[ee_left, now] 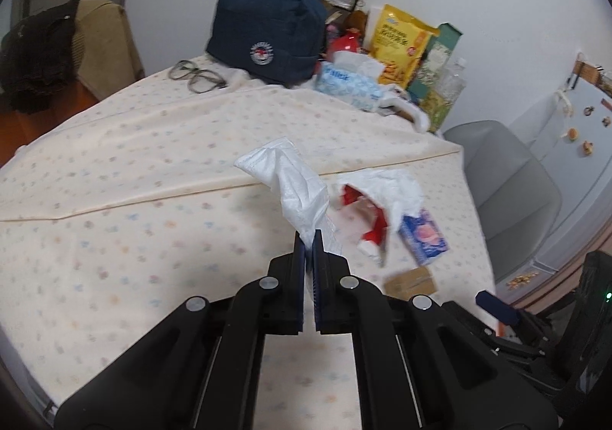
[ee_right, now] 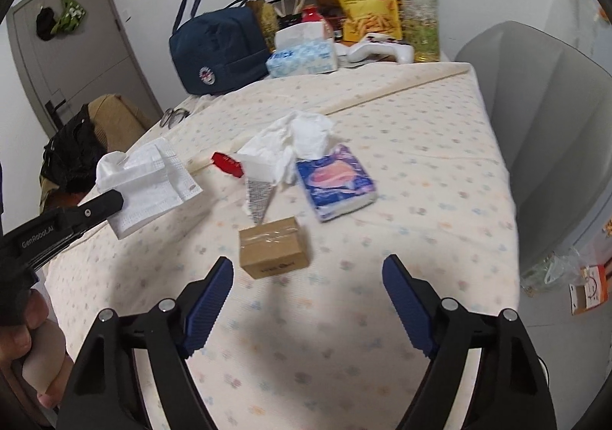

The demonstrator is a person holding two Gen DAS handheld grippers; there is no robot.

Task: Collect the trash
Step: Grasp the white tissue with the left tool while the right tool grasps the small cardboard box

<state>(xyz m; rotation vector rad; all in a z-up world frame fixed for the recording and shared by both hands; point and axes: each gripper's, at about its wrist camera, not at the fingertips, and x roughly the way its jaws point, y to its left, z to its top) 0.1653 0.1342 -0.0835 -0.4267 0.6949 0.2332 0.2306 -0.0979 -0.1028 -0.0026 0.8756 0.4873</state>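
1. The table, under a pale dotted cloth, bore the loose litter near its front edge, well apart from the navy bag and groceries at the back – probably things to keep.
2. The blue tissue pack lay flat just beside a crumpled white tissue and a torn red-and-white wrapper.
3. The small brown box, taped on top, sat nearest the right gripper, whose jaws stood wide and empty – apparently lined up to take it.
4. The left gripper was clamped on a white face mask, creased and limp, lifted clear of the cloth at the table's left.
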